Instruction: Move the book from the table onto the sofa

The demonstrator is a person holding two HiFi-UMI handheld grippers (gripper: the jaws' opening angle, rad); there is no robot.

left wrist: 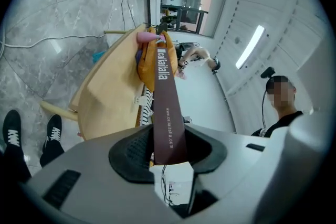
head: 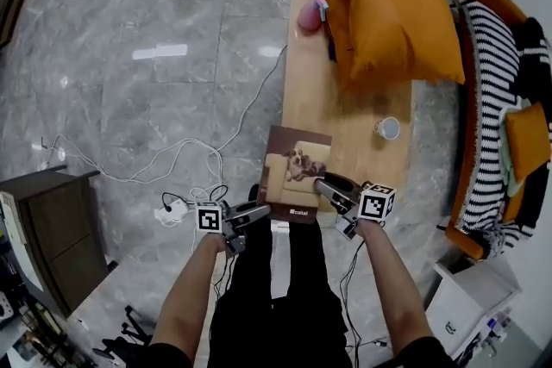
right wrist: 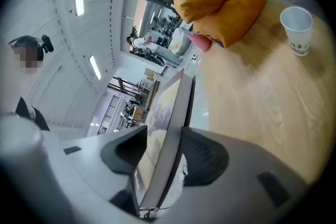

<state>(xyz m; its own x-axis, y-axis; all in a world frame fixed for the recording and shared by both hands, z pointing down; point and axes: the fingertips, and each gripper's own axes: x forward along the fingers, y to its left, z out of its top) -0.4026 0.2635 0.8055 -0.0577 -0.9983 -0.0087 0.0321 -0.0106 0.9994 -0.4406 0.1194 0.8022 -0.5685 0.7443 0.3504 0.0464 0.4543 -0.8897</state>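
Note:
The book (head: 297,168), brown with a pale sofa picture on its cover, is lifted over the near end of the wooden table (head: 345,112). My left gripper (head: 257,212) is shut on its near left corner. In the left gripper view the brown spine (left wrist: 165,107) with white lettering runs up from between the pads of the left gripper (left wrist: 168,153). My right gripper (head: 329,188) clamps the near right corner; in the right gripper view the book (right wrist: 169,123) stands edge-on between the jaws of that gripper (right wrist: 160,157). The sofa (head: 492,90), under a striped throw, is at the right.
Two orange cushions (head: 388,4) and a pink object (head: 310,13) lie on the table's far end. A paper cup (head: 387,127) stands right of the book. Cables (head: 172,159) and a power strip cross the marble floor at left. A dark cabinet (head: 43,220) stands at lower left.

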